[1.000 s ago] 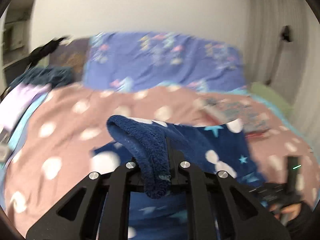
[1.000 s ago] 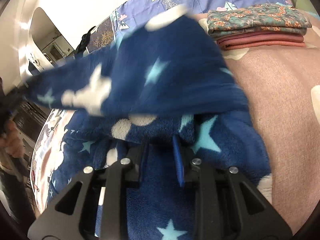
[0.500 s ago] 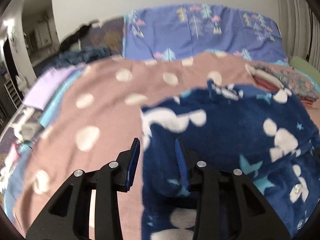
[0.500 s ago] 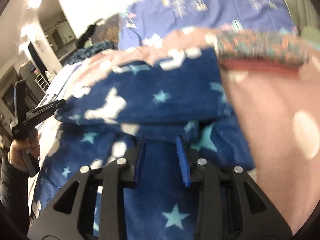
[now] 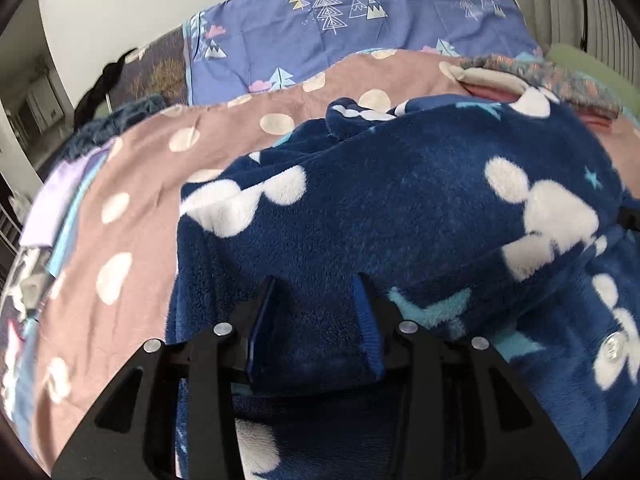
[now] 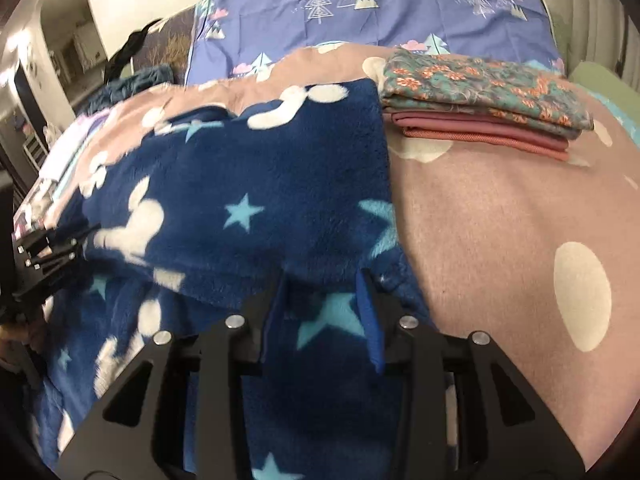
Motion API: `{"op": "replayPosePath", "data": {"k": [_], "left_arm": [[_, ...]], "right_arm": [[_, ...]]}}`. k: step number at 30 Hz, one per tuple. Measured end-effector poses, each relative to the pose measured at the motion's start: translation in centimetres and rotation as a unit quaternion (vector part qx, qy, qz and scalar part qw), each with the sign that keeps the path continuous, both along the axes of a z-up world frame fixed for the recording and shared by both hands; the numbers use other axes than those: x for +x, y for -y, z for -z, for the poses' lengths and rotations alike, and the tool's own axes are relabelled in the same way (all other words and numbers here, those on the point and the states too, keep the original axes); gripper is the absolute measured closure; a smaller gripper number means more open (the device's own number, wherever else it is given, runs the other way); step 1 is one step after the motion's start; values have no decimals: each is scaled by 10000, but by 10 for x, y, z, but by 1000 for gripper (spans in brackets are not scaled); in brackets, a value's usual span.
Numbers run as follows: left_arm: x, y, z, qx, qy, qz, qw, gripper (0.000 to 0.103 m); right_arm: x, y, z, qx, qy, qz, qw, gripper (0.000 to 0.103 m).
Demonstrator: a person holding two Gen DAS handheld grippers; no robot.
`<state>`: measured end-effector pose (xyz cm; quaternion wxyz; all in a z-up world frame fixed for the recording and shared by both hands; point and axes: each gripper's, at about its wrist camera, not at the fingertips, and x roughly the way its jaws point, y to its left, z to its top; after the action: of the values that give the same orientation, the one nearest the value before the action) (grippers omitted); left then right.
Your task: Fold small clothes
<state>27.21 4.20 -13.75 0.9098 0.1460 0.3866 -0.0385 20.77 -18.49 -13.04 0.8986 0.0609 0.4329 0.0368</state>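
Observation:
A navy fleece garment point(image 5: 400, 200) with white blobs and pale blue stars lies folded over itself on the pink dotted blanket point(image 5: 132, 208). My left gripper point(image 5: 314, 300) hovers low over its near left part. Its jaws are opening; fleece shows in the gap but the pads do not press on it. In the right wrist view the same garment point(image 6: 248, 168) has its top layer ending just ahead of my right gripper point(image 6: 322, 296). That gripper's jaws are opening too, above the lower layer and holding nothing. The left gripper point(image 6: 44, 248) shows at the far left.
A stack of folded clothes point(image 6: 480, 96), floral on top and pink below, sits on the blanket right of the garment. A blue pillow with a tree print point(image 6: 380, 8) lies at the bed's head. More clothes point(image 5: 52, 200) are piled along the left edge.
My left gripper let go of the fleece edge it held up and sank onto the garment. The raised flap now lies flat over the lower layer. Both grippers' jaws have spread.

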Motion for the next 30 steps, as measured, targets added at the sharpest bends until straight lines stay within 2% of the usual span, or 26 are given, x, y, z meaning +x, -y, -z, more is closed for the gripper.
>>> {"op": "replayPosePath", "data": {"k": [1, 3, 4, 5, 6, 7, 8, 10, 12, 13, 14, 16, 18, 20, 21, 23, 25, 27, 29, 30], "left_arm": [[1, -2, -4, -55, -41, -30, 10000, 62], [4, -10, -28, -759, -107, 56, 9970, 62], [10, -14, -45, -1174, -7, 105, 9930, 60], [13, -16, -58, -1331, 99, 83, 9910, 53], [21, -15, -69, -1430, 213, 57, 9895, 47], [36, -12, -80, -1489, 349, 41, 9882, 27], [49, -7, -82, -1476, 368, 59, 9883, 16], [80, 1, -76, -1394, 172, -45, 9901, 16], [115, 3, -57, -1644, -405, -264, 9852, 16], [134, 2, -43, -1931, -773, -376, 9774, 20], [142, 2, -35, -2108, -967, -448, 9717, 33], [161, 1, -12, -2361, -1403, -618, 9596, 50], [166, 3, -5, -2468, -1413, -630, 9566, 56], [166, 6, -9, -2581, -1347, -505, 9553, 89], [164, 8, -12, -2530, -1249, -515, 9580, 92], [157, 11, -26, -2249, -936, -466, 9687, 94], [148, 7, -38, -2040, -612, -478, 9759, 94], [143, 3, -39, -1583, -435, -486, 9852, 94], [150, 6, -13, -1138, -862, -510, 9884, 91], [151, 12, 0, -892, -923, -497, 9905, 90]], "right_arm": [[-2, 1, -3, 33, -30, -27, 10000, 67], [-1, 5, -15, 284, -74, -99, 9995, 66], [3, 7, -27, 469, 27, -159, 9988, 66], [11, 9, -41, 558, 173, -155, 9982, 66], [21, 8, -54, 567, 270, -114, 9980, 66], [30, 7, -62, 572, 318, -101, 9978, 62], [44, 3, -70, 628, 323, -156, 9974, 58], [81, -1, -73, 815, 119, -283, 9962, 58], [116, -3, -63, 819, -121, -147, 9965, 58], [139, -7, -53, 813, -313, -77, 9962, 59], [150, -7, -49, 883, -411, -70, 9952, 59], [173, -10, -34, 1123, -748, -101, 9908, 59], [187, -14, -23, 946, -1001, -45, 9905, 55], [191, -15, -18, 842, -1053, 16, 9909, 50], [202, -16, -8, 979, -1187, 53, 9881, 50], [200, -19, -4, 1425, -1239, -104, 9820, 94], [187, -23, -19, 1053, -774, -132, 9913, 94], [183, -27, -18, 421, -669, -75, 9968, 95], [185, -33, 4, 48, -932, -19, 9956, 98], [183, -36, 5, -111, -798, -62, 9967, 98]]}}
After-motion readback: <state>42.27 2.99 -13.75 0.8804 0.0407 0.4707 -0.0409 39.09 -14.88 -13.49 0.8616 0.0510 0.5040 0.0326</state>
